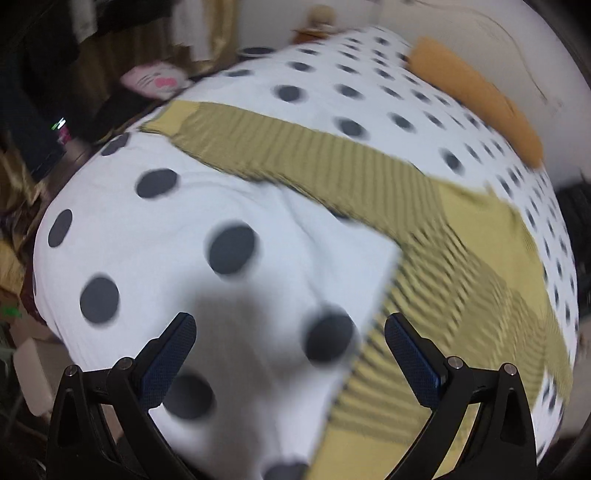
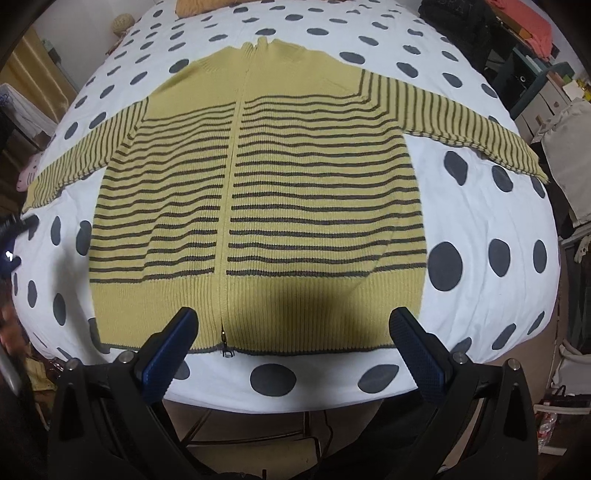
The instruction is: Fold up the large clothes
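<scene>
In the blurred left wrist view, the left gripper (image 1: pixel 290 326) is being held wide open and empty above the spotted bedspread (image 1: pixel 110 229), beside the striped cardigan's sleeve (image 1: pixel 266 147). In the right wrist view, the right gripper (image 2: pixel 293 323), equally spread and empty, is being held over the hem (image 2: pixel 314 317) of the striped cardigan (image 2: pixel 258 192), which is lying flat on the bed; bedspread could be pinched along with knit.

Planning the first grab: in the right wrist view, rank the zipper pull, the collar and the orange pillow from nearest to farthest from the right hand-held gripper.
1. Dark metal zipper pull, at the hem, between the fingers.
2. Yellow knit collar, upper centre.
3. Orange pillow, far bed edge.
</scene>
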### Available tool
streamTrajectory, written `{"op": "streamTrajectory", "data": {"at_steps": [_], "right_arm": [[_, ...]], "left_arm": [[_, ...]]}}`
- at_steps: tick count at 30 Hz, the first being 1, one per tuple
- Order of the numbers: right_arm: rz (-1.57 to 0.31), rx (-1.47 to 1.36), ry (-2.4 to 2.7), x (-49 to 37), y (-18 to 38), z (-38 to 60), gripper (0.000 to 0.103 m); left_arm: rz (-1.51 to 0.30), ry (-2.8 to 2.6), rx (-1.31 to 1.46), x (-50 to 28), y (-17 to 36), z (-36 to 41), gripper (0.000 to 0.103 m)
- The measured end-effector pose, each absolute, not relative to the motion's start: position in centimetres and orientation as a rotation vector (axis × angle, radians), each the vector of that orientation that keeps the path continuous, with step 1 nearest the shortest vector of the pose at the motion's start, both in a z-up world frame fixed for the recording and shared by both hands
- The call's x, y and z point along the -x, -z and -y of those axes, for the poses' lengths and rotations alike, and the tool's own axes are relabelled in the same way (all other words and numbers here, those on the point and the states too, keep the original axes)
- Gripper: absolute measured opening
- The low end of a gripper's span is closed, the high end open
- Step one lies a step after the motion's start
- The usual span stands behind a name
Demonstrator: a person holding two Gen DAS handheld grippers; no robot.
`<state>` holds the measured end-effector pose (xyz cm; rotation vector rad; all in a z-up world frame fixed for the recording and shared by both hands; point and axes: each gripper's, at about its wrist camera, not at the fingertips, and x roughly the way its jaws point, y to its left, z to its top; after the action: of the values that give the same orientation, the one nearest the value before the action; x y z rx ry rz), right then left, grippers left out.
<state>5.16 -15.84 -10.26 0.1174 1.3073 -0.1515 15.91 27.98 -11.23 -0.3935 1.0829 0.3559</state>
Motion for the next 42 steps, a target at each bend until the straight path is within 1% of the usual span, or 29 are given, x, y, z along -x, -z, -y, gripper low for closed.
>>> {"op": "streamTrajectory", "data": {"at_steps": [3,5,8,11,15,17,18,19,21,24,28,32,34,36,38,42], "right_arm": [[-1.332,-0.107,0.149,-6.8,11.8,15.0,0.103],[-1.343,-0.102,0.146,-7.8,12.7,14.5,0.103],[-1.355,-0.093,0.139,-9.2,14.1,13.9,0.103],[-1.376,-0.097,0.155,-10.6,15.7,13.9,0.103],[-1.378,-0.093,0.166,-12.1,16.9,13.8,0.103],[-1.372,-0.083,0.163,-12.7,17.2,13.7,0.103],[-1.370,-0.079,0.165,-12.9,17.3,13.7,0.103],[-1.366,-0.079,0.166,-13.1,17.4,13.7,0.103],[-1.362,-0.094,0.164,-13.4,17.4,13.9,0.103],[-1.349,-0.124,0.154,-13.5,17.5,14.5,0.102],[-1.308,-0.205,0.140,-13.6,17.4,16.6,0.102],[-1.273,-0.282,0.149,-13.5,17.1,19.6,0.102],[-1.240,-0.333,0.159,-13.3,16.7,21.6,0.102],[-1.211,-0.369,0.171,-13.0,16.2,23.4,0.102],[-1.188,-0.401,0.196,-12.6,15.6,25.4,0.102],[-1.153,-0.443,0.248,-11.2,14.8,28.9,0.102]], "left_arm": [[-1.026,-0.397,0.499,-19.7,12.9,-35.4,0.101],[-1.004,-0.411,0.539,-22.5,14.1,-39.7,0.095],[-0.970,-0.447,0.575,-26.0,15.6,-44.9,0.093],[-0.958,-0.459,0.609,-28.5,17.4,-48.9,0.093],[-0.954,-0.468,0.763,-30.0,20.5,-53.9,0.091],[-0.904,-0.483,0.792,-29.5,20.8,-54.7,0.082],[-0.879,-0.494,0.792,-29.4,20.7,-55.1,0.054],[-0.869,-0.502,0.778,-29.4,20.5,-55.3,0.006],[-0.893,-0.504,0.774,-29.8,20.4,-55.6,0.008],[-0.823,-0.491,0.753,-29.3,18.2,-54.7,0.007],[-0.688,-0.381,0.697,-29.4,12.5,-49.8,0.007],[-0.566,-0.173,0.545,-30.6,5.4,-38.7,0.007],[-0.560,-0.035,0.513,-31.7,3.4,-32.1,0.007],[-0.585,0.119,0.531,-33.3,3.2,-24.8,0.007],[-0.626,0.241,0.545,-34.7,4.3,-17.9,0.007],[-0.776,0.421,0.507,-36.0,9.8,-3.9,0.007]]}}
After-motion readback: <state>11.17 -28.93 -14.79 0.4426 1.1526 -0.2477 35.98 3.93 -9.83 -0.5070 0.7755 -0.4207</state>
